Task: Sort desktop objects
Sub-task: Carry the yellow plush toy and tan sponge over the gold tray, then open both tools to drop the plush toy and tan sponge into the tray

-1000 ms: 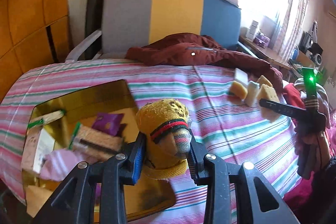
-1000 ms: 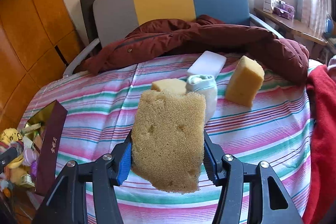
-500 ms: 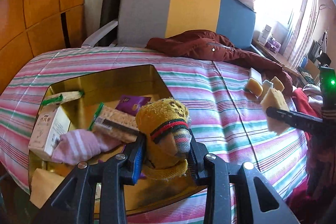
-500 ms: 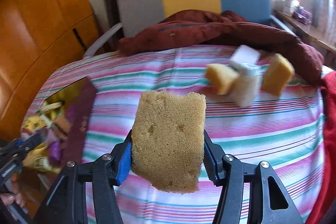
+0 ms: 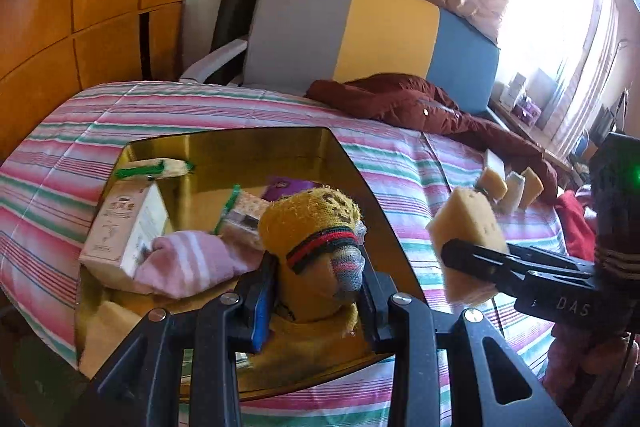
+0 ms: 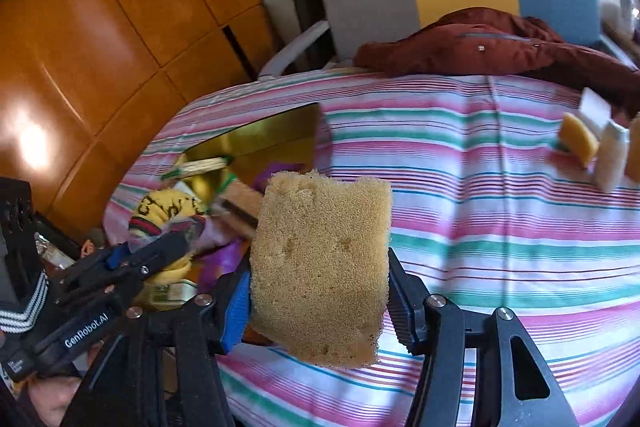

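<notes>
Both tools loaded: left tool (image 5: 316, 291) w/ sock (image 5: 316, 247), right tool (image 6: 318, 301) w/ sponge (image 6: 320, 263).

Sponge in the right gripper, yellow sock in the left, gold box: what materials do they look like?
Sponge: open-cell foam, matte tan, visibly pitted and porous.
Yellow sock: knit fabric, fuzzy, with a red, green and black striped band; probably cotton or a blend.
Gold box: glossy, mirror-like gold lining that throws reflections; likely foil-faced card, though thin metal can't be ruled out.
</notes>
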Demonstrator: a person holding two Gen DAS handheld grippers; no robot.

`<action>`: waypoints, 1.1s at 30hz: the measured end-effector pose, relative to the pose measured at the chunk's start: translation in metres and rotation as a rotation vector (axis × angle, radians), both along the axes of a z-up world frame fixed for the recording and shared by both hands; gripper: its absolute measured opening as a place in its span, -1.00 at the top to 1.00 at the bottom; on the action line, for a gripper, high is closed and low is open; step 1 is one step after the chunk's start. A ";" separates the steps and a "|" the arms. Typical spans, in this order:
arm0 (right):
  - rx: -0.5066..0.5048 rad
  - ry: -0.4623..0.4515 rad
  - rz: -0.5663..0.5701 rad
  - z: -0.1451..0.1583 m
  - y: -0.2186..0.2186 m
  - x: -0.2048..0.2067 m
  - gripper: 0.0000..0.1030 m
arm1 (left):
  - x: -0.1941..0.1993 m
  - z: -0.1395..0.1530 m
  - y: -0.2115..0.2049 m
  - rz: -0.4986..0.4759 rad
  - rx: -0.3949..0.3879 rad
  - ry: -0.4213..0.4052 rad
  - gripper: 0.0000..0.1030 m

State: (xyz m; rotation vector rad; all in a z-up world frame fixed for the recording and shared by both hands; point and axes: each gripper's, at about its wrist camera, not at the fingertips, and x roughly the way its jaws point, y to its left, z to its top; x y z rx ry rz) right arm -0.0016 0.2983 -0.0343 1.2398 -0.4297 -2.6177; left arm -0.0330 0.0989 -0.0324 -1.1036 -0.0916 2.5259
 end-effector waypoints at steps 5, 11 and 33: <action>-0.003 0.013 0.044 0.009 -0.026 -0.011 -0.15 | -0.006 0.009 -0.033 0.063 0.047 0.016 0.32; 0.010 0.024 0.093 0.014 -0.050 -0.034 -0.16 | -0.023 0.011 -0.059 0.118 0.061 0.016 0.32; -0.021 -0.002 0.067 0.014 -0.066 -0.135 -0.38 | -0.129 -0.008 -0.053 0.153 0.086 -0.088 0.07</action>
